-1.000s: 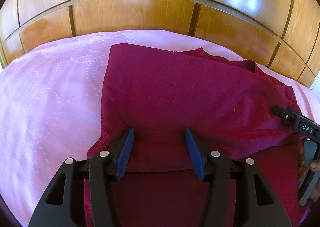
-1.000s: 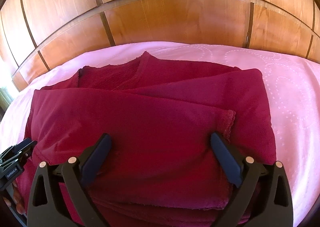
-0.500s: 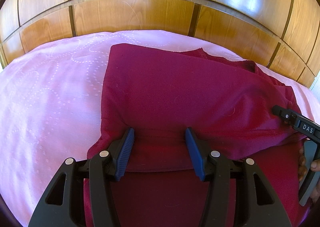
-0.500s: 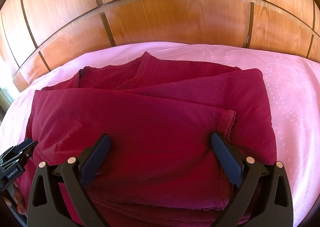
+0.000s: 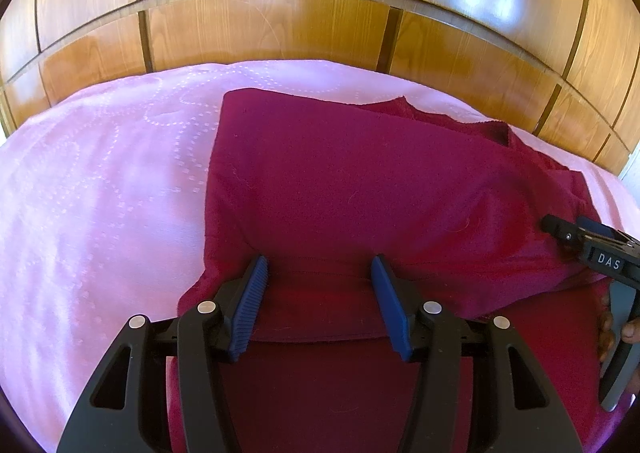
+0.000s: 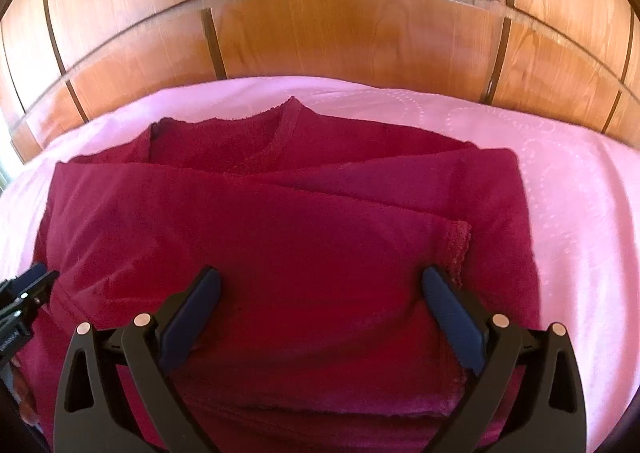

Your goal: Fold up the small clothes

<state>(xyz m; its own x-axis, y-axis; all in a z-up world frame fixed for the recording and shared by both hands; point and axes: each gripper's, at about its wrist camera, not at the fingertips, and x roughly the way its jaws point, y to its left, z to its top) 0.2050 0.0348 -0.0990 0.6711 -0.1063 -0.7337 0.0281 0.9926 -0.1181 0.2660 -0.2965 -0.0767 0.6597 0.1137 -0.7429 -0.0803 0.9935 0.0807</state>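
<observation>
A dark red garment (image 5: 360, 189) lies folded in layers on the pink bedspread (image 5: 100, 193); it also shows in the right wrist view (image 6: 300, 237), with its neckline at the far side. My left gripper (image 5: 318, 273) is open, its blue pads (image 5: 250, 301) straddling the near folded edge, nothing between them. My right gripper (image 6: 320, 285) is open wide over the near part of the garment, holding nothing. The right gripper's tip (image 5: 560, 229) shows at the garment's right edge in the left wrist view. The left gripper's tip (image 6: 28, 289) shows at the left edge in the right wrist view.
A glossy wooden panelled wall (image 5: 280, 13) stands right behind the bed, also seen in the right wrist view (image 6: 340, 25). Bare pink bedspread lies left of the garment and to its right (image 6: 580, 213). A hand (image 5: 608, 329) holds the right gripper's handle.
The right gripper has risen slightly and pulled back a little. The left gripper and the garment have not visibly moved.
</observation>
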